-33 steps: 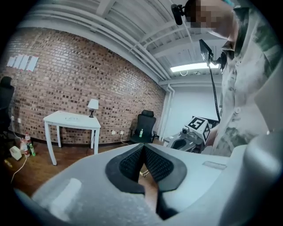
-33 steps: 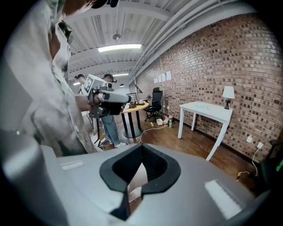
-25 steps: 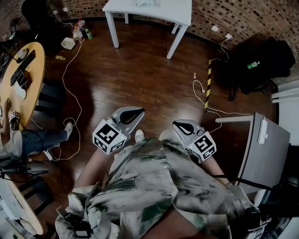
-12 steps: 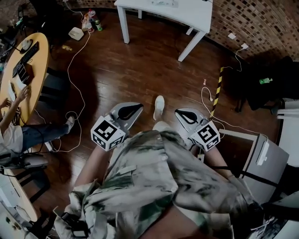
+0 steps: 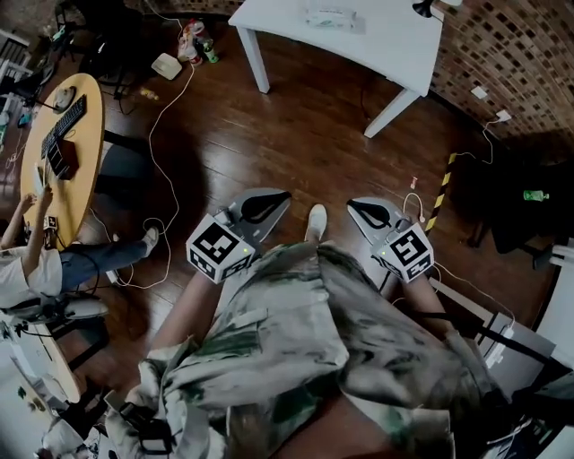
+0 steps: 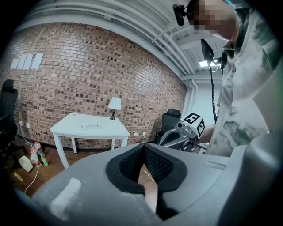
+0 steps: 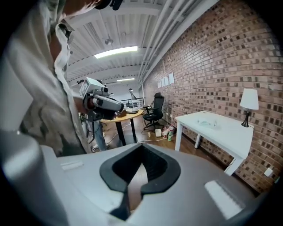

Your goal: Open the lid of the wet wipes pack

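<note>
The wet wipes pack (image 5: 330, 16) is a small, pale, flat packet lying face up near the middle of the white table (image 5: 395, 40). It is too far away to tell whether its lid is shut.

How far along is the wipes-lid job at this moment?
Done: nothing. The wet wipes pack lies on the white table, across the floor from the person. In hand: nothing; left tongs and right tongs are shut, empty. Left: reach the table, steady the pack, open it.
</note>
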